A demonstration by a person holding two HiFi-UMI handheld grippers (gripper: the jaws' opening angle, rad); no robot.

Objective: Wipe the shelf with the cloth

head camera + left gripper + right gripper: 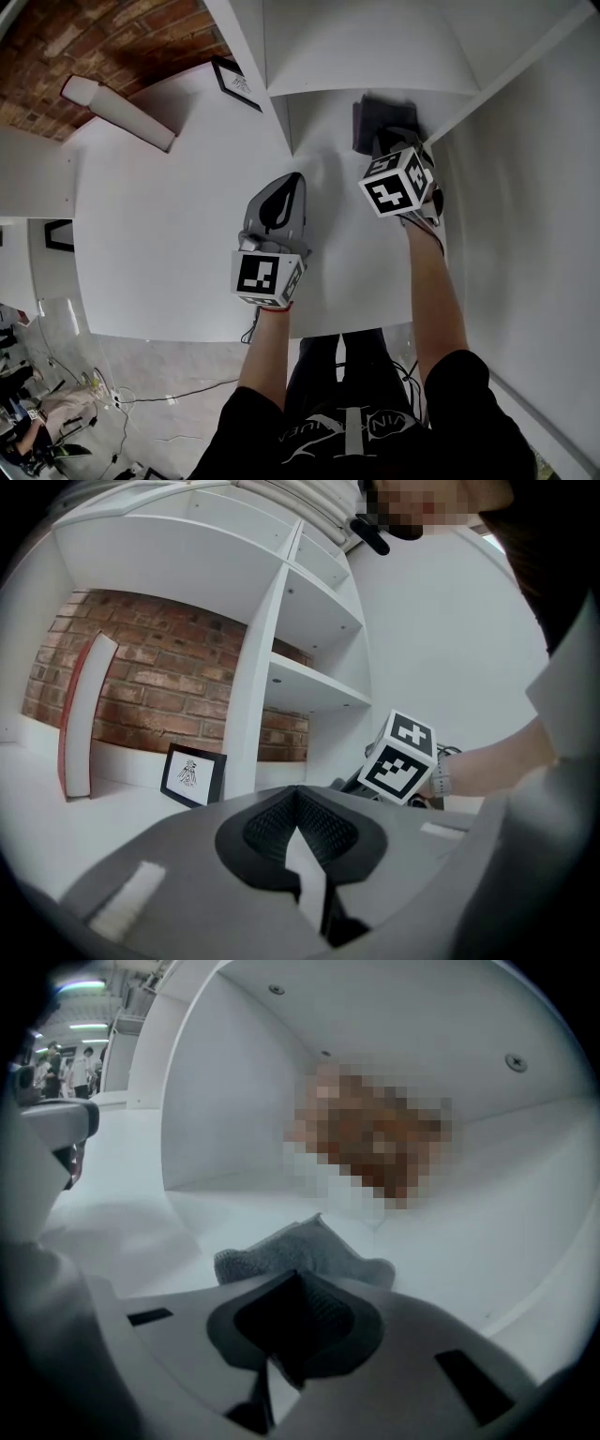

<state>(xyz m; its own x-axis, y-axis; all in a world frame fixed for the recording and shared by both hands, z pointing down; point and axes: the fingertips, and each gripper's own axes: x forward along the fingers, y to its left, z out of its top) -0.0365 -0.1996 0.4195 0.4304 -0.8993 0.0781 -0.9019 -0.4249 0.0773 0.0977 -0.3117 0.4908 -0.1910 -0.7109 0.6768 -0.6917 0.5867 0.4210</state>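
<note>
Head view first. Steeply down onto a white shelf point(178, 234). Right gripper point(392, 141) reaching into the compartment at the shelf's far right corner and tilted downward, with most of its fingers covered by its own marker cube point(398, 183). Grey cloth point(368, 117) lying in that back corner, close against the side wall, its near part hidden under the gripper. Left gripper point(296, 180) nearer the front edge, just left of the right one, fingers drawn to a closed point with nothing in them. Toward the far left edge, a small picture frame point(236, 84) beside the divider and a white panel point(117, 112) leaning by the brick wall point(112, 37).

Over to the left gripper view. Fingers point(272, 827) shut together, empty. Beyond them the picture frame point(192, 773), the panel point(82, 714) with its red edge, and the right gripper's cube point(403, 757). No sight of the cloth here, hidden behind that cube.

Now the right gripper view. Fingers point(323, 1312) closed, tips sunk into the near edge of the cloth point(291, 1249). The pinch itself masked by the gripper's own body. Cloth bunched and rising in a fold, near the compartment's back corner. At the far left edge, a grey shape, cut off and hard to identify.
</note>
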